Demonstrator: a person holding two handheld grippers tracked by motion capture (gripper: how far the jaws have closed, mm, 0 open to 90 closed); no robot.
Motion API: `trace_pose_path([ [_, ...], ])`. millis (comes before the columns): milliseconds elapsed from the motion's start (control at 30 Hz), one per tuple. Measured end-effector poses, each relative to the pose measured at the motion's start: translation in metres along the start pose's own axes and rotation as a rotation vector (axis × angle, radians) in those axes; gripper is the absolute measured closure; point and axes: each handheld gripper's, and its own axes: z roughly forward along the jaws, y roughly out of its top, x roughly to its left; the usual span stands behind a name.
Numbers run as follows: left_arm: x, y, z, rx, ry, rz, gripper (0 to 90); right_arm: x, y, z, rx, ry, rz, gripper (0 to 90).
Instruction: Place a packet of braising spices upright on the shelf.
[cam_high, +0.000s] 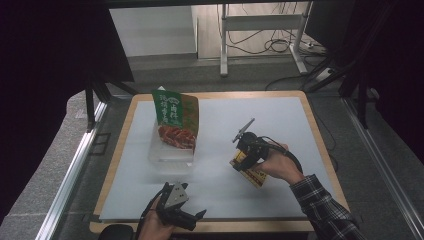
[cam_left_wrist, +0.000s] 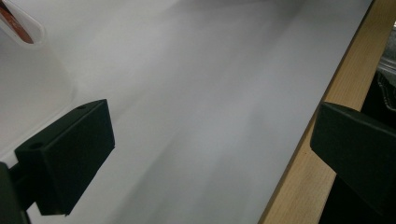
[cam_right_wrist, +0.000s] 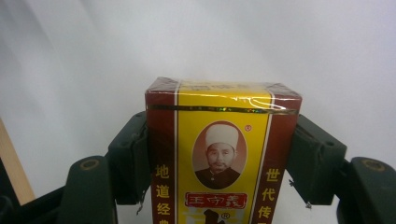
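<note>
A yellow and dark red box (cam_high: 253, 173) with a printed portrait (cam_right_wrist: 222, 140) is held tilted above the white mat, right of centre. My right gripper (cam_high: 245, 162) is shut on it, one pad pressing each long side (cam_right_wrist: 130, 158). A green and red snack bag (cam_high: 176, 119) stands in a clear plastic container (cam_high: 170, 152) at the mat's left centre. My left gripper (cam_high: 192, 216) rests at the front edge of the table, and its jaws stand wide apart over bare mat and the wooden rim (cam_left_wrist: 210, 154). A corner of the clear container (cam_left_wrist: 18, 28) shows at its upper left.
The white mat (cam_high: 260, 110) covers a wooden-edged table (cam_high: 322, 150). Behind the table stand a white metal frame (cam_high: 260, 22) and loose cables on the floor. An aluminium rail (cam_high: 75, 165) runs along the left side.
</note>
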Motion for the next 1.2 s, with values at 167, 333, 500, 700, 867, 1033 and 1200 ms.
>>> trace_pose_path([
  [167,0.000,0.000,0.000,0.003,-0.002,0.001,0.0,0.003,-0.004,-0.010,-0.128,-0.015,-0.006,32.1],
  [333,0.000,0.000,0.000,0.004,-0.002,0.003,0.0,0.007,-0.007,-0.020,-0.270,-0.025,0.001,32.1],
  [500,0.000,0.000,0.000,0.006,-0.004,0.005,0.0,0.011,-0.007,-0.024,-0.360,-0.034,-0.021,32.1],
  [700,-0.001,0.000,0.001,0.002,-0.005,0.003,0.0,0.013,-0.006,-0.028,-0.492,-0.016,-0.003,32.1],
  [867,-0.001,0.000,0.001,0.004,-0.006,0.003,0.0,0.016,0.000,-0.031,-0.588,0.000,0.000,32.1],
  [1033,-0.001,0.000,0.001,0.006,-0.005,0.005,0.0,0.022,0.009,-0.031,-0.662,0.009,-0.002,32.1],
  [1200,-0.001,0.000,0.001,0.006,-0.006,0.005,0.0,0.029,0.020,-0.030,-0.734,0.012,-0.012,32.1],
])
